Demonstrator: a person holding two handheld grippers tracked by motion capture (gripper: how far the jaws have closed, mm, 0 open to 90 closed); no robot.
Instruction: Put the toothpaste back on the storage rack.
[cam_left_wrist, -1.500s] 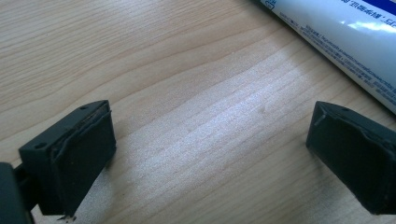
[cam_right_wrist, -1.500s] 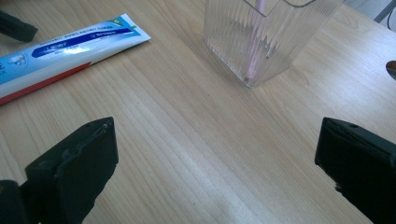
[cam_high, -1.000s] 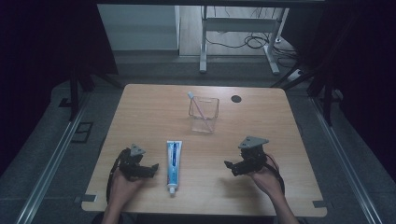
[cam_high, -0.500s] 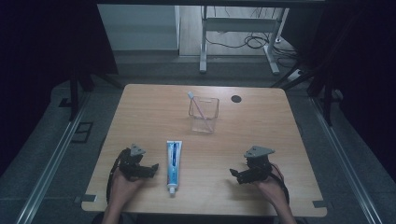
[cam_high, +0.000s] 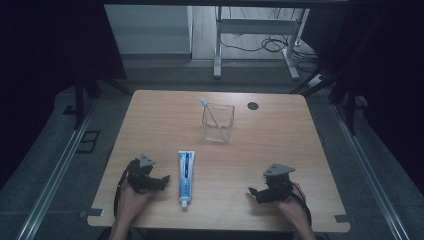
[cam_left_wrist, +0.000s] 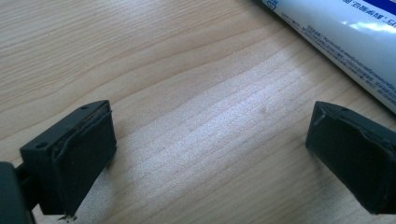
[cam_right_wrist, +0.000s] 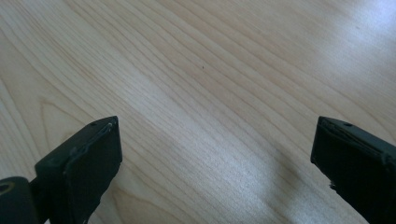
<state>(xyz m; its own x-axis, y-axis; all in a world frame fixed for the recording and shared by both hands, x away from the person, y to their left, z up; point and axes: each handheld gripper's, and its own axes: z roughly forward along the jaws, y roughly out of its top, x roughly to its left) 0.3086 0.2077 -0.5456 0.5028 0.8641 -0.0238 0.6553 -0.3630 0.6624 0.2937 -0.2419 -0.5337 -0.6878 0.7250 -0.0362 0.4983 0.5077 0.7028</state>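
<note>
Dim room, with one pale wooden table (cam_high: 280, 150) lit in the middle and cables on the floor beyond its far edge. What has changed in the last second is on the right: the right gripper (cam_high: 256, 194) has dropped back toward the near edge and a little toward the near right corner, while the left gripper (cam_high: 161, 181) has stayed where it was. To me that looks like the right hand settling out of the way, leaving the left to start on the toothpaste tube (cam_high: 185, 174).

The tube lies flat near the near edge, left of centre, cap toward the person, just beside the left gripper. Both grippers stand with jaws wide apart, holding nothing.

Counting: one tube, one clear cup (cam_high: 218, 121) around the table's middle, one toothbrush (cam_high: 212, 116) leaning inside it, two grippers.
</note>
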